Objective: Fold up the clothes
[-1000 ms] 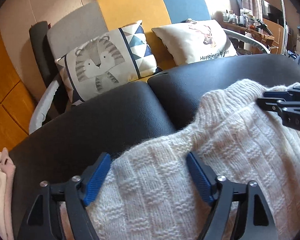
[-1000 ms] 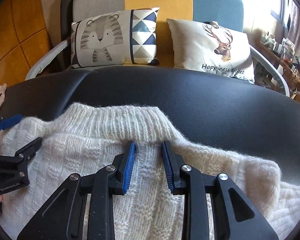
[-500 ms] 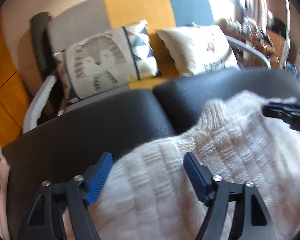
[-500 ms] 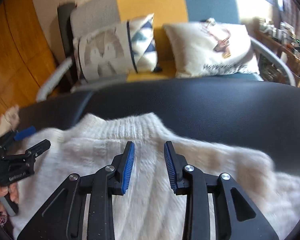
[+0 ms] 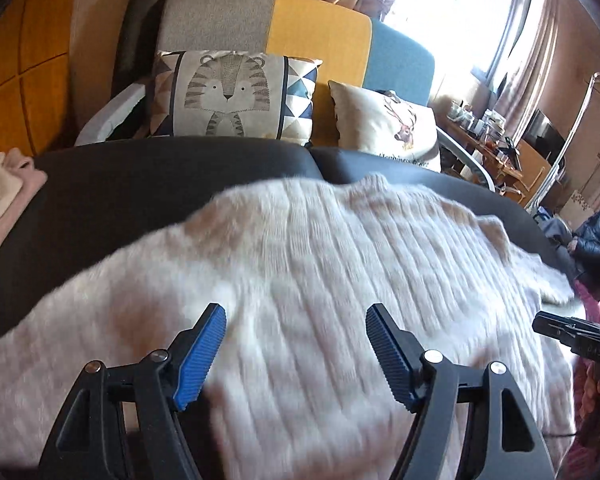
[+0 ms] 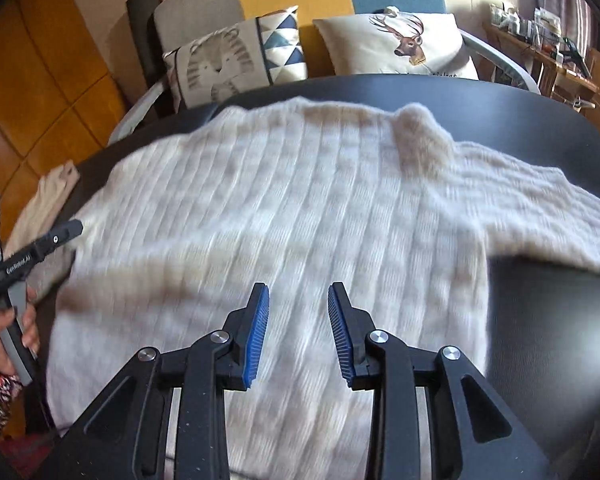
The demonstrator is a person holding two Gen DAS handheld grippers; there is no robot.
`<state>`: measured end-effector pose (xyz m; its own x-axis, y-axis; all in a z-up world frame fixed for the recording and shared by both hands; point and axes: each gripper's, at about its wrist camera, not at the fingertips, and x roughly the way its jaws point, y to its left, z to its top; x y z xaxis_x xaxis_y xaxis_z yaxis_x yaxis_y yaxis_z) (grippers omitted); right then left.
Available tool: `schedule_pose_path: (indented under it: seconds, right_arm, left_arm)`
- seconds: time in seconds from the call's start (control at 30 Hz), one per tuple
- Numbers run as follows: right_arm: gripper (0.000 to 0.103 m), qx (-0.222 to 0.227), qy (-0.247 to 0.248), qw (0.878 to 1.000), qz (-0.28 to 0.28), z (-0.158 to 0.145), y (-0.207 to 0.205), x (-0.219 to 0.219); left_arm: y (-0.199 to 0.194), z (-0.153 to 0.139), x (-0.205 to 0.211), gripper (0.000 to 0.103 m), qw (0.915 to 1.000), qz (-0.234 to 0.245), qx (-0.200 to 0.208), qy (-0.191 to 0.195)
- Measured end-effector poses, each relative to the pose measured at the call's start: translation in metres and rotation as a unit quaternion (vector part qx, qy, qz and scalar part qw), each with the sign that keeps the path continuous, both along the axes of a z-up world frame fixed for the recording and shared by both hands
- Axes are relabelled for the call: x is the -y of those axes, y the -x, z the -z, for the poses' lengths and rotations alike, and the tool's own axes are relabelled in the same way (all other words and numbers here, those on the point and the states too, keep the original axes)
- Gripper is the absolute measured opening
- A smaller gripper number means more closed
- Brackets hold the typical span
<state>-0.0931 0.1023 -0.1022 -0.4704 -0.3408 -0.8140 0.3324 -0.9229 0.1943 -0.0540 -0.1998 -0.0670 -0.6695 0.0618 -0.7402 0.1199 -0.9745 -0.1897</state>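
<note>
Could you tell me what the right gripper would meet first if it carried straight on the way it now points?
Most likely the cream ribbed knit sweater spread on the black padded surface; the right gripper points down at its middle, though depth is unclear.

The left gripper (image 5: 296, 344) is held pointing steeply down, its jaws spread wide with nothing pinched. The right gripper (image 6: 298, 328) is likewise tilted down, its jaws set narrowly apart and empty. A hand (image 6: 4, 328) is wrapped around the left gripper's handle.
</note>
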Motion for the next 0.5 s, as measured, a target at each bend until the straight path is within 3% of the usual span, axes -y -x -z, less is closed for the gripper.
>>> schedule_pose_path:
  seconds: [0.1, 0.2, 0.33, 0.4, 0.5]
  right_arm:
    - [0.034, -0.007, -0.027, 0.999, -0.026, 0.008, -0.014, 0.014]
    - [0.034, 0.004, -0.082, 0.997, -0.011, 0.027, -0.014, 0.013]
    - [0.034, 0.008, -0.003, 1.0, 0.03, 0.017, -0.025, -0.002]
    - [0.034, 0.002, 0.032, 0.999, 0.013, 0.01, -0.039, 0.007]
    - [0.04, 0.007, 0.041, 0.998, -0.046, 0.008, -0.062, 0.043]
  left_arm:
    - [-0.026, 0.002, 0.001, 0.075, 0.9998, -0.008, 0.0, 0.016]
    - [-0.057, 0.006, 0.01, 0.075, 0.9996, -0.025, -0.001, 0.01]
    - [-0.099, 0.016, 0.033, 0.075, 0.9979, -0.057, 0.004, -0.033]
    - [-0.116, 0.023, 0.039, 0.074, 0.9965, -0.061, 0.005, -0.056]
    - [-0.134, 0.033, 0.041, 0.074, 0.9952, -0.057, 0.01, -0.078]
